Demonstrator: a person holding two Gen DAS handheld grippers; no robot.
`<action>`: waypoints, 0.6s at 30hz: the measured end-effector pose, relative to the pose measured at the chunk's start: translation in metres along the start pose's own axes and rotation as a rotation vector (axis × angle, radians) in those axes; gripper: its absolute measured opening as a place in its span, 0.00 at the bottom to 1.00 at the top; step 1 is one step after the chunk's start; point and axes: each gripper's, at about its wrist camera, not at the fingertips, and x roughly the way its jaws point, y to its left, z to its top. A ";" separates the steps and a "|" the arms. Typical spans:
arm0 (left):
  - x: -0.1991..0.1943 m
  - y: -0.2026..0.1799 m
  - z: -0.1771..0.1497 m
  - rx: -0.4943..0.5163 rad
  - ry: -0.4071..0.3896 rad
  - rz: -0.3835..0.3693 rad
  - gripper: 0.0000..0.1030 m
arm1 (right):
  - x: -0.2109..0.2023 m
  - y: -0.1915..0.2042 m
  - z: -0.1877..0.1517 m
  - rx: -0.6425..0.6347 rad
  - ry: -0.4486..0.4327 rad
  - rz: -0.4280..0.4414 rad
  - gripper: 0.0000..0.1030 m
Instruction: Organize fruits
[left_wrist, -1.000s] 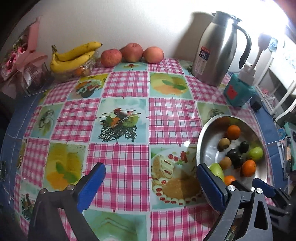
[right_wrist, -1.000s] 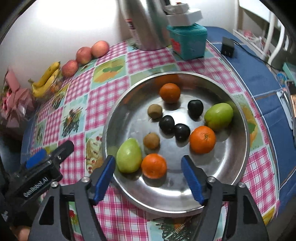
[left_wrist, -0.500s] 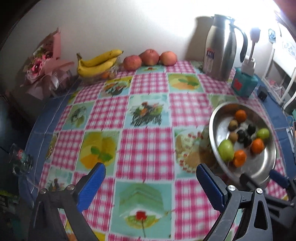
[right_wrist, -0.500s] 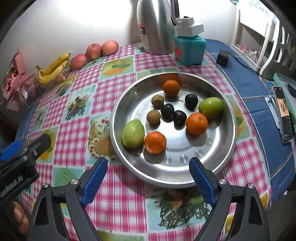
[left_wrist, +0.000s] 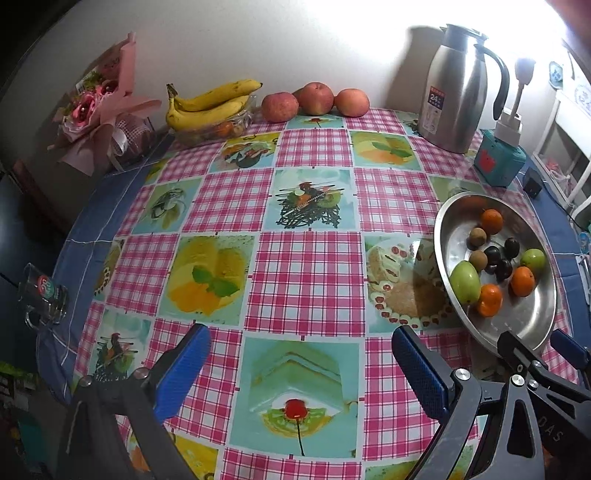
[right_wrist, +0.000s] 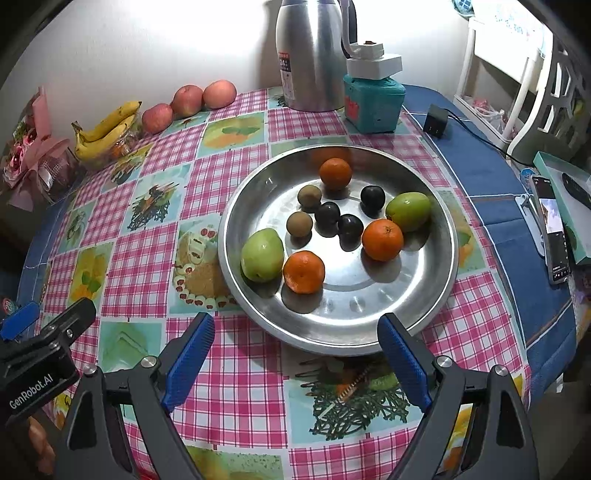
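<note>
Three orange mandarins, two green pears, three dark plums and two brown kiwis are being held loose in the round stainless-steel basin, which is being supported on the pink-checked fruit-print tablecloth. The blue-padded left gripper is being held spread wide over bare cloth left of the basin, nothing being gripped or touched. The blue-padded right gripper is likewise being kept fully spread and unloaded, its fingertips being seen at the basin's near rim.

I'm looking at a pink-checked tablecloth (fruit-picture squares too), silver tray, orange tangerines, green pears, my blue pads.
</note>
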 end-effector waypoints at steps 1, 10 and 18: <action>0.001 0.001 0.000 -0.002 0.001 0.002 0.97 | 0.000 0.001 0.000 -0.002 0.001 -0.001 0.88; 0.002 0.004 -0.001 -0.008 -0.006 -0.007 0.97 | 0.001 0.002 0.002 -0.007 0.001 0.007 0.87; 0.003 0.003 -0.001 0.006 -0.005 -0.002 0.97 | 0.000 0.001 0.003 -0.002 -0.005 0.012 0.87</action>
